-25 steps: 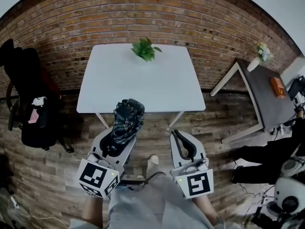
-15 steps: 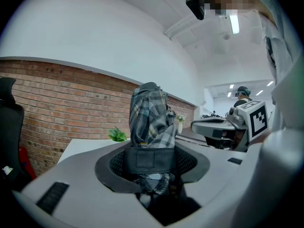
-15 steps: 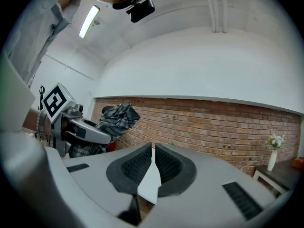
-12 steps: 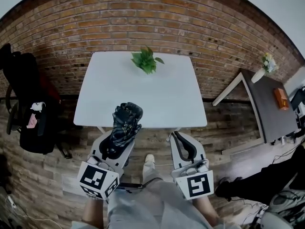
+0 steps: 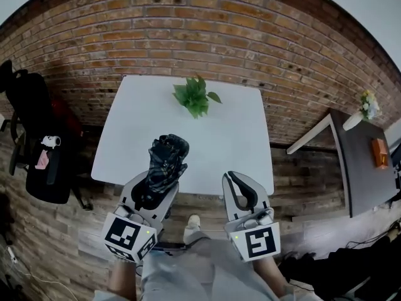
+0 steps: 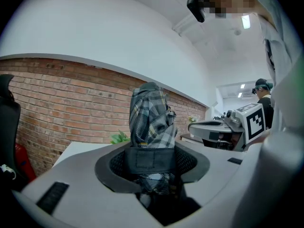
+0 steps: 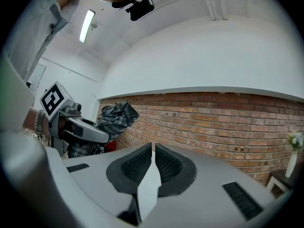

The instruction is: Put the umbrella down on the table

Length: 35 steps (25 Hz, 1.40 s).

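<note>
Folded umbrella (image 6: 151,118) clamped upright in left gripper (image 6: 152,163).
Sticks up from between the jaws, above the near edge of the white counter (image 5: 219,130); alongside, right gripper (image 7: 153,158) empty, jaws together.

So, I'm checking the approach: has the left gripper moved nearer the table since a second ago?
Yes. The left gripper has moved toward the table: its umbrella now overlaps the near edge.

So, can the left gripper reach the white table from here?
Probably yes: the left gripper, shut on the umbrella, is at the table's bare near edge; the plant stands far back.
</note>
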{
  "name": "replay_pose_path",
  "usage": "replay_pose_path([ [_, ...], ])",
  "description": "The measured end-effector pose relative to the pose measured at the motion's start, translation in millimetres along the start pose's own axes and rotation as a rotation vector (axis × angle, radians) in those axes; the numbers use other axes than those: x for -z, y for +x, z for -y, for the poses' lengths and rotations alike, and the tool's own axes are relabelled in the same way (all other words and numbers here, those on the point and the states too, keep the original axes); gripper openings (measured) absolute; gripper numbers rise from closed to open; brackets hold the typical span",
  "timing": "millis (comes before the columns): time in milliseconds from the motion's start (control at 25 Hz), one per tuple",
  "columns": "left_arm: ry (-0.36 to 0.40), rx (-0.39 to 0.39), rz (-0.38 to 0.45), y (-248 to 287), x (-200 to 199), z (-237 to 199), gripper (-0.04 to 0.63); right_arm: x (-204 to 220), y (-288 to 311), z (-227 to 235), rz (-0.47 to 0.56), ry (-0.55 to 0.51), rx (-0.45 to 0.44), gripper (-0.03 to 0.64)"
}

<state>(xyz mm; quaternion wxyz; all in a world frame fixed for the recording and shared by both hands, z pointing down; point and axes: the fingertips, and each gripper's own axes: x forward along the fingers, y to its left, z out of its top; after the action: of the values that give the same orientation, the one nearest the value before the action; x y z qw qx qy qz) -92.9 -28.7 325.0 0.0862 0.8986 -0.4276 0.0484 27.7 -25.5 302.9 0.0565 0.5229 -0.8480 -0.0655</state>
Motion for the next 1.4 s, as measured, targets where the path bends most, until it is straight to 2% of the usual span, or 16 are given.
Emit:
replay_pose_path([
  [280,-0.016,-0.038,-0.008,58.3,-12.0,-12.1,0.219,9.2,41.2,51.5,-0.003,0.002,-0.041,0.054],
  [560,-0.018,-0.044,-0.007,95.4,-23.5,-10.6,0.219,10.8,55.8,83.5,-0.004,0.006,-0.052,0.054],
  [1040,0.016,-0.063,-0.051,116.8,-19.5,-15.1,0.219,17.5,64.9,98.4,0.000,0.015,-0.060,0.054],
  [1400,-0.014,-0.038,-0.101,137.5,-2.1,-20.3,0.219,26.1,71.9,106.0,-0.015,0.041,-0.046,0.054],
])
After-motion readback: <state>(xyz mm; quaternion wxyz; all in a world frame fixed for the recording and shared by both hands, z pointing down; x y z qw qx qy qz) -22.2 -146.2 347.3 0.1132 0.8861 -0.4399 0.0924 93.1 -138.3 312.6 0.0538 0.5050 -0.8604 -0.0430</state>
